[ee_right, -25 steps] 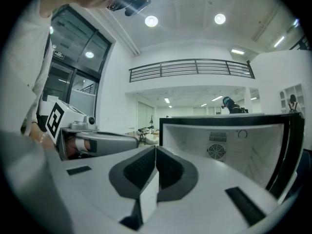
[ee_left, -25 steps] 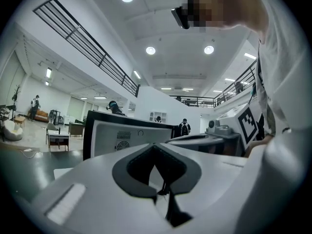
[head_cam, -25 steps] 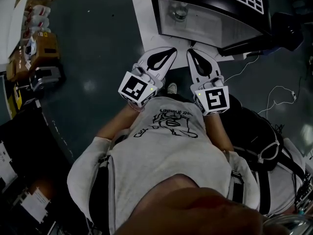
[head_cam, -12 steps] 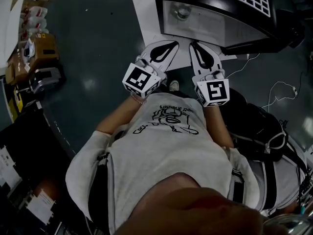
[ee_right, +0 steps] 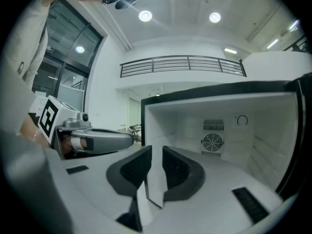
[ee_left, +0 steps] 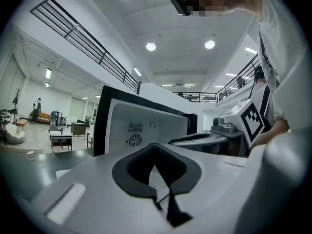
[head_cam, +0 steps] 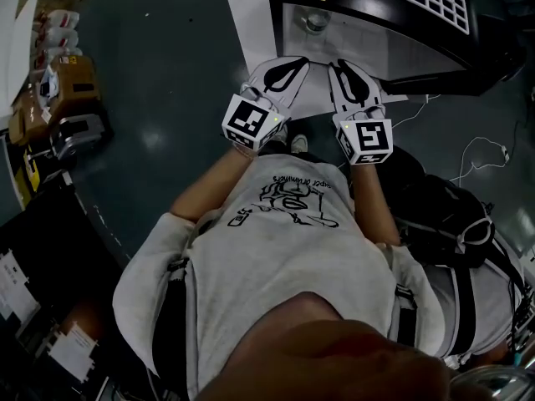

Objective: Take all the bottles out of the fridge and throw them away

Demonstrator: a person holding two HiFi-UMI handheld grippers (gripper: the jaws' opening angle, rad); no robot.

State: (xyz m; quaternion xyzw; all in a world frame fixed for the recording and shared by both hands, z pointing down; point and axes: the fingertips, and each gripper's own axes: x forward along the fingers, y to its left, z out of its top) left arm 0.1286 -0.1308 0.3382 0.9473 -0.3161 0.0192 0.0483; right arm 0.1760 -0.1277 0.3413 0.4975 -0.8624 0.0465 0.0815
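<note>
Dark, glossy floor [head_cam: 167, 73] spreads beneath a person in a grey T-shirt [head_cam: 284, 257], with cardboard boxes [head_cam: 75, 90] at the left edge. Straight ahead of the person, a small fridge [head_cam: 376, 47] stands open on a white sheet [head_cam: 251, 15]. Its white back wall carries a fan grille [ee_right: 212, 143] and a dial [ee_right: 241, 120]. Both claws point at the opening, side by side, close in front of it. The left gripper [head_cam: 299, 62] has its jaws pressed together with nothing in them. The right gripper [head_cam: 343, 67] has just been opening its jaws, which stand a narrow gap apart with nothing between them.
</note>
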